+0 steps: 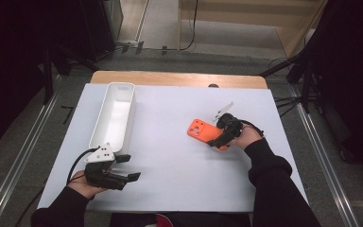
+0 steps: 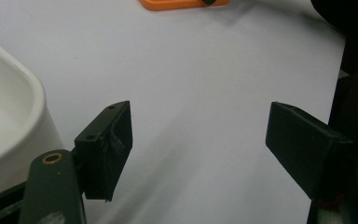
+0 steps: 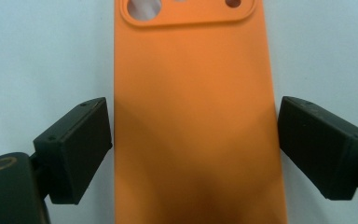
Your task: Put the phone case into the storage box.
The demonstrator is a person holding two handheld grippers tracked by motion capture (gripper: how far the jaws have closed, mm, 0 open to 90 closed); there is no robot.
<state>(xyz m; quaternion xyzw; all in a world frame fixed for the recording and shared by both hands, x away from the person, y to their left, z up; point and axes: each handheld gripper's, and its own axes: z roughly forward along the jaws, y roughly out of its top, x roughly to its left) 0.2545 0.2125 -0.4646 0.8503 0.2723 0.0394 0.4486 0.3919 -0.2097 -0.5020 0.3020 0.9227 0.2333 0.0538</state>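
Observation:
An orange phone case (image 1: 198,128) lies flat on the white table top, right of the middle, with its camera cut-out toward the far left. My right gripper (image 1: 213,138) reaches over its near end. In the right gripper view the case (image 3: 196,93) runs lengthwise between the two jaws. My right gripper (image 3: 196,140) is open, its pads standing just off the case's long edges. My left gripper (image 1: 130,167) rests at the front left, open, nothing between its jaws. The left gripper view shows my left gripper (image 2: 198,140) over bare table, with the case (image 2: 177,3) far ahead.
A long white bin (image 1: 105,113) stands lengthwise at the left of the table, empty inside; its rounded corner (image 2: 28,88) sits beside my left jaw. The table's wooden far edge (image 1: 179,78) shows beyond the white sheet. Dark stands and cables flank the table.

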